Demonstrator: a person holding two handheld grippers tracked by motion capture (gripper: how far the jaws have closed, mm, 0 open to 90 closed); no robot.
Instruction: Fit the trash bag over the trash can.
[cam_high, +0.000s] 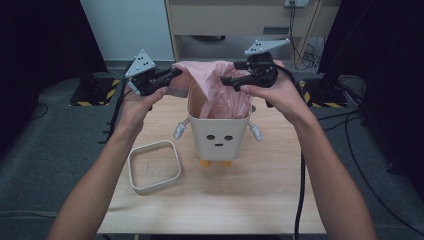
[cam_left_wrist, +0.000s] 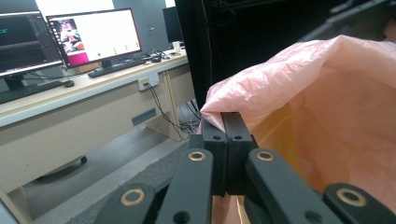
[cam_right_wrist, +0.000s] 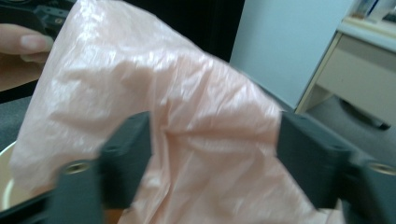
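Holding a pink bag over a face-printed bin

Two hand-held claws lift a thin pink plastic bag that sits partly inside a small cream bin on a pale wooden bench. The bag is translucent, crinkled and glossy, a soft salmon pink, with light showing through its folds. Its lower part is tucked down into the bin, and its upper edge rises above the rim, so its long axis runs roughly upright, mouth upward.

The left claw is closed on the bag's edge: in the left gripper view its two black jaws meet flat together with a pinch of pink film caught at their tips, the rest of the bag billowing away to that claw's right. The right claw stands with its jaws spread apart. In the right gripper view the bag bulges up between and beyond the two jaws; whether either jaw touches the film cannot be told. The bag's top edge stretches between the two claws.

The bin has a simple face of two dots and a dash, small white arms at its sides and orange feet. Below the left claw, beside the bin, a cream square ring with rounded corners lies flat on the bench.
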